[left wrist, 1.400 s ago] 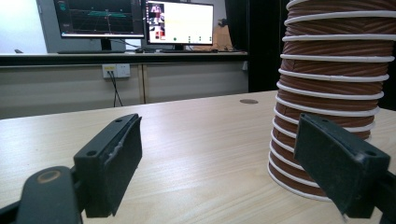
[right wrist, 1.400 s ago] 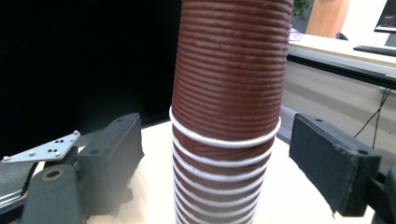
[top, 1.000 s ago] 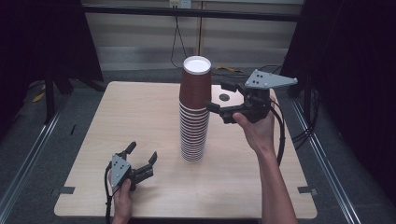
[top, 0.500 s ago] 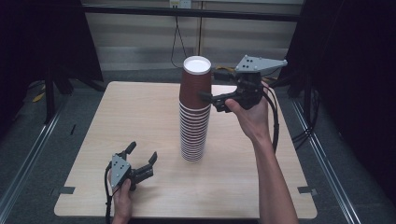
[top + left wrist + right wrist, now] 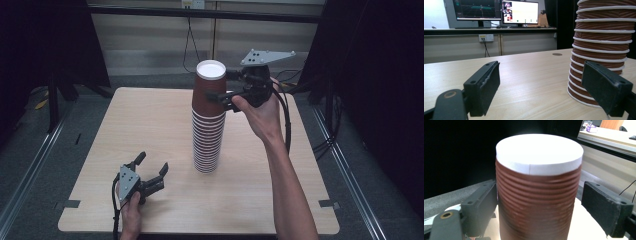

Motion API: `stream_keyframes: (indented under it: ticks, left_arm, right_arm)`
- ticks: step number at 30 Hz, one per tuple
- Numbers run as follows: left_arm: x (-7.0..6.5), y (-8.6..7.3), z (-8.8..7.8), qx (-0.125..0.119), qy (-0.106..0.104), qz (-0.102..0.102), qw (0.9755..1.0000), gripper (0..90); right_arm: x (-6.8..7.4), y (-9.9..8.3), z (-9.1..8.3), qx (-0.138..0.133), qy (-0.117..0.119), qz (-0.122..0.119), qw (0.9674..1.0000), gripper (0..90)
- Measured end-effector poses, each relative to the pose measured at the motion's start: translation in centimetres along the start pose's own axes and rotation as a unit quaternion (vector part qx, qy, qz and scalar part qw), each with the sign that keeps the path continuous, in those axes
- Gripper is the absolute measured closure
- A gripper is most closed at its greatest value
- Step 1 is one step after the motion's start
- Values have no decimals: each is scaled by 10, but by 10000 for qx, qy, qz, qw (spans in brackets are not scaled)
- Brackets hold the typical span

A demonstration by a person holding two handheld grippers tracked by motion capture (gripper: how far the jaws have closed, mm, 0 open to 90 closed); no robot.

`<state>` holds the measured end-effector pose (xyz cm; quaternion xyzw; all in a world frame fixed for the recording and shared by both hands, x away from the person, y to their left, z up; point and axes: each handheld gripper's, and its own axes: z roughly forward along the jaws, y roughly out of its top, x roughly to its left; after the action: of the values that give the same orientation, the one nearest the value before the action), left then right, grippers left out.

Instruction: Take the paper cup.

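Table (image 5: pixel 150 125): inverted cup stack (image 5: pixel 207 125).

No readable text anywhere — no labels, brands, numbers or signs.

The two monitors (image 5: pixel 499 10) in the left gripper view show graphs and windows, but every character is too small and blurred to make out. The stack of brown paper cups (image 5: pixel 208 120) carries ribbed walls and white rims, no print that can be told. The wall socket (image 5: pixel 486 37) and the wooden table (image 5: pixel 140 130) bear no legible marks either — nor do the gripper pads.
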<state>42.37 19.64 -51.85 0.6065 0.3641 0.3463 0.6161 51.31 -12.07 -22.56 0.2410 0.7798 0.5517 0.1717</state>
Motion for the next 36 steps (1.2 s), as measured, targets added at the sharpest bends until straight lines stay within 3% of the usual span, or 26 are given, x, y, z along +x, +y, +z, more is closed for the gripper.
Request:
stream_keyframes:
  ticks: [13, 15, 28, 36]
  left_arm:
    - [0, 0, 0, 6, 8, 5, 10000, 153]
    - [0, 0, 0, 1, 1, 0, 10000, 153]
    - [0, 0, 0, 1, 3, 0, 10000, 153]
    - [0, 0, 0, 3, 6, 0, 10000, 153]
  right_arm:
    - [2, 9, 13, 144, 13, -41, 9999, 135]
    - [2, 10, 15, 187, 52, -43, 9998, 176]
    - [3, 13, 16, 282, 18, -63, 9996, 189]
    - [4, 16, 13, 196, 14, -70, 9998, 193]
